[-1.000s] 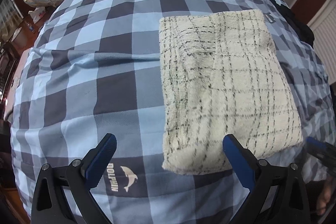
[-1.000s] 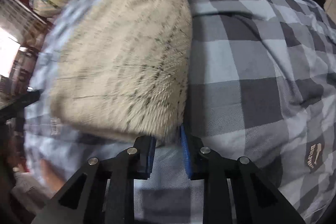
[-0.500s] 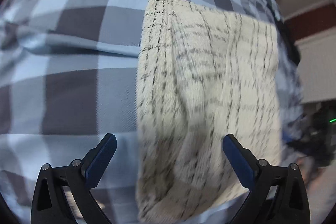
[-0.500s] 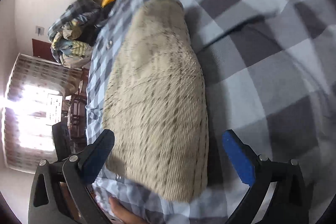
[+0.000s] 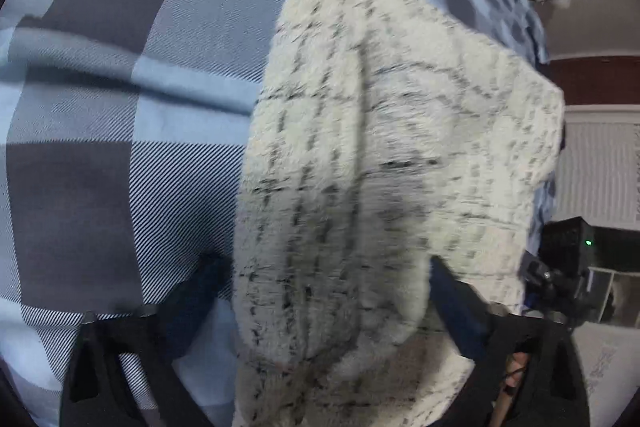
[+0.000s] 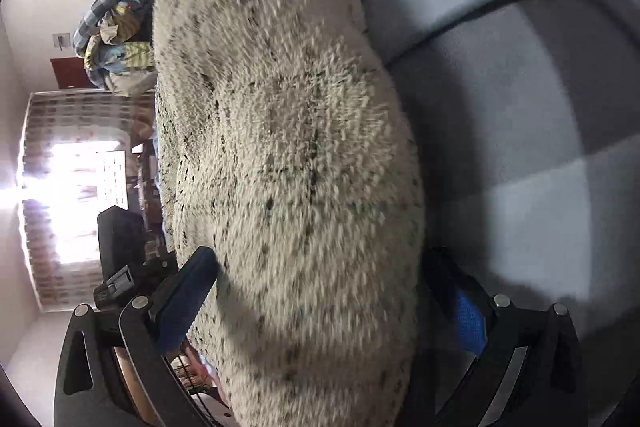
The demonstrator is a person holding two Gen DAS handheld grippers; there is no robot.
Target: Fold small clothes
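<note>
A folded cream fuzzy garment with thin black check lines (image 5: 380,167) lies on the blue and grey checked bedspread (image 5: 100,107). My left gripper (image 5: 324,291) is open, its jaws wide apart on either side of the garment's near edge, low and close to it. In the right wrist view the same garment (image 6: 288,155) fills the middle. My right gripper (image 6: 320,291) is open too, one blue finger (image 6: 188,291) on each side of the garment's other end. The garment's near edges run between the fingers of both grippers.
A pile of mixed clothes (image 6: 120,39) lies at the far end of the bed, with a bright curtained window (image 6: 76,199) beyond. A dark device with a green light (image 5: 576,243) stands off the bed's right side. The other gripper (image 5: 556,279) shows there.
Both grippers have dropped low and pushed in around the garment's ends. The right gripper, shut at the garment's edge a second ago, has opened wide. The left stayed open.
</note>
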